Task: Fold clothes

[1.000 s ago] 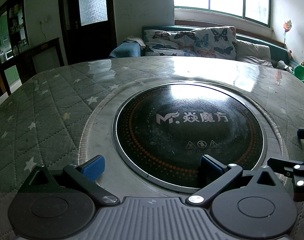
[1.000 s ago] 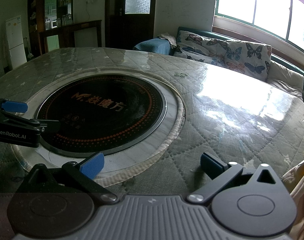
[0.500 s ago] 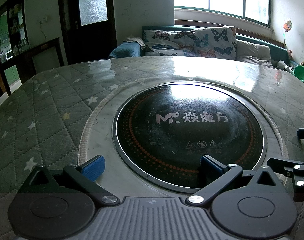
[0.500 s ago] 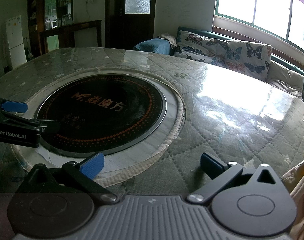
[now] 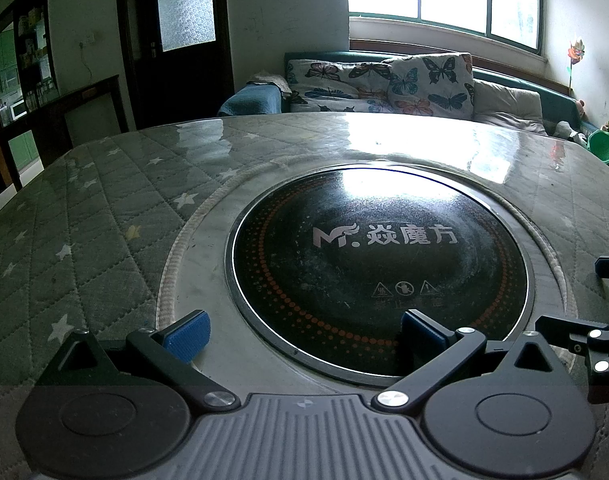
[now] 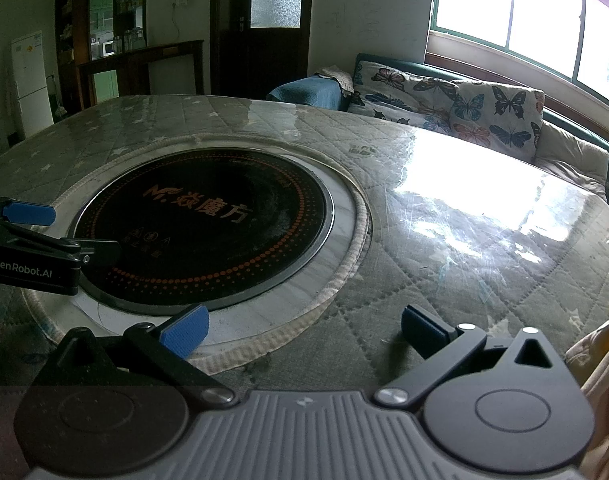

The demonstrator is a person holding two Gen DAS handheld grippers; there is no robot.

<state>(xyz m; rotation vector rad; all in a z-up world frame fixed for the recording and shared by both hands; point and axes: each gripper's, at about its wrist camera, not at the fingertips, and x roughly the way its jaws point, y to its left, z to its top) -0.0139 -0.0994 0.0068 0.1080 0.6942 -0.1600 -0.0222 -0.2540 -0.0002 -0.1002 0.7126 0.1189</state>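
Note:
My left gripper (image 5: 302, 332) is open and empty, low over the near rim of the black round hotplate (image 5: 378, 268). My right gripper (image 6: 302, 332) is open and empty over the quilted table cover, to the right of the hotplate (image 6: 202, 226). A cream garment (image 6: 596, 360) lies at the right edge of the right wrist view, beside the right gripper; only a small part shows. The left gripper also shows at the left edge of the right wrist view (image 6: 60, 232), and parts of the right gripper at the right edge of the left wrist view (image 5: 596, 304).
The round table (image 5: 84, 240) has a grey-green star-quilted cover under clear plastic. A sofa with butterfly cushions (image 5: 384, 84) stands behind it under the window. A dark door (image 5: 176, 40) and a shelf unit are at the back left. A white fridge (image 6: 28, 84) stands far left.

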